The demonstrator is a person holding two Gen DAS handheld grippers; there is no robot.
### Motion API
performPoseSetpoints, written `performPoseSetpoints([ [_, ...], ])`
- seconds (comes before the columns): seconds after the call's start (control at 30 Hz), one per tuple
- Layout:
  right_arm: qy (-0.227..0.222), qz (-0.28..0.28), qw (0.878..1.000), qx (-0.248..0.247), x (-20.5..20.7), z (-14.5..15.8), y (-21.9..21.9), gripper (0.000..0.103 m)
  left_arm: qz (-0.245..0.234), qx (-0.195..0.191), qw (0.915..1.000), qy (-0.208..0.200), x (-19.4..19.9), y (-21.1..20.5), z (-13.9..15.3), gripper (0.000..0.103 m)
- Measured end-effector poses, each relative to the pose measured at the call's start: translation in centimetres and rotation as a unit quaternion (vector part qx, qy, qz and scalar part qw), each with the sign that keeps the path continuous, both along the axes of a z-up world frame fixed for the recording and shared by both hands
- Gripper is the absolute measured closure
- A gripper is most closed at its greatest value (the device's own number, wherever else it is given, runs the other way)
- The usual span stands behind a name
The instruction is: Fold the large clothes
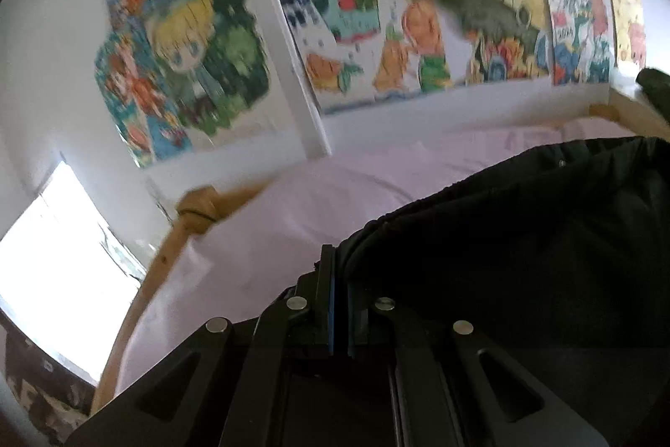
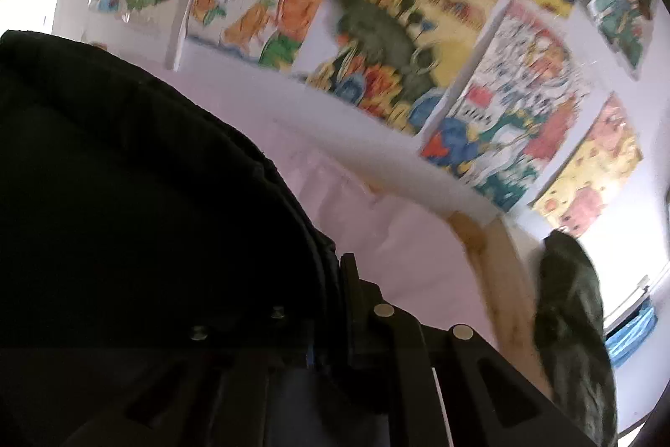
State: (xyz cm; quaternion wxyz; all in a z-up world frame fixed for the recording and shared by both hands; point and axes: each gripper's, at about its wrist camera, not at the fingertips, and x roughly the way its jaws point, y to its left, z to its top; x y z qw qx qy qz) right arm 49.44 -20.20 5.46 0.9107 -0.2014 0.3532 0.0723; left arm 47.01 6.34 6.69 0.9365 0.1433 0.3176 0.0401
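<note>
My left gripper (image 1: 340, 279) is pressed shut on the edge of the black jacket (image 1: 523, 237). My right gripper (image 2: 335, 279) pinches its other edge (image 2: 146, 195). The jacket hangs between them over the pink bed sheet (image 1: 314, 204). Colourful drawings (image 1: 418, 28) cover the wall at twelve o'clock.

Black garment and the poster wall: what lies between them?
Only pink bed sheet between the black garment and the poster wall; left wrist view.
</note>
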Motion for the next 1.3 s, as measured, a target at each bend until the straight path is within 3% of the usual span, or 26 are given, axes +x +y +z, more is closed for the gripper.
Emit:
performPoseSetpoints([
  [0.37,0.016,-0.003,1.0,0.012,2.3,-5.3,-0.7,0.065,0.006,-0.005,0.9989,0.047,3.5,0.3,-4.5,0.1],
  [0.53,0.0,-0.025,0.999,0.021,2.7,-5.7,-1.8,0.039,0.018,-0.035,0.9973,0.061,4.1,0.8,-4.7,0.098],
  [0.57,0.0,-0.034,0.999,0.031,2.8,-5.7,-2.4,0.032,0.019,-0.039,0.997,0.063,4.1,0.8,-4.7,0.097],
  [0.63,0.009,-0.054,0.997,0.059,3.0,-5.9,-3.8,0.026,0.019,-0.048,0.9966,0.064,4.1,1.0,-4.4,0.094],
  [0.73,0.016,-0.086,0.991,0.102,2.7,-5.9,-6.0,0.025,0.018,-0.085,0.9945,0.059,3.6,1.6,-3.6,0.07],
  [0.8,0.01,-0.099,0.986,0.13,1.8,-5.5,-7.4,0.022,0.017,-0.121,0.9918,0.038,2.7,2.3,-2.5,0.039],
  [0.9,-0.018,-0.094,0.985,0.145,0.1,-4.2,-8.2,0.019,0.011,-0.165,0.9862,-0.005,0.9,3.0,-0.5,0.02],
  [1.1,-0.072,-0.023,0.984,0.16,-5.1,-2.4,-6.2,0.003,-0.039,-0.197,0.9787,-0.046,-3.7,2.1,1.6,0.009],
  [1.17,-0.07,-0.004,0.988,0.141,-6.4,-2.7,-4.7,0.003,-0.069,-0.192,0.978,-0.043,-5.4,1.0,0.8,0.009],
  [1.3,-0.072,0.056,0.985,0.147,-9.4,-3.3,-1.8,0.003,-0.129,-0.182,0.9746,-0.012,-7.7,-1.7,-2.1,0.009],
])
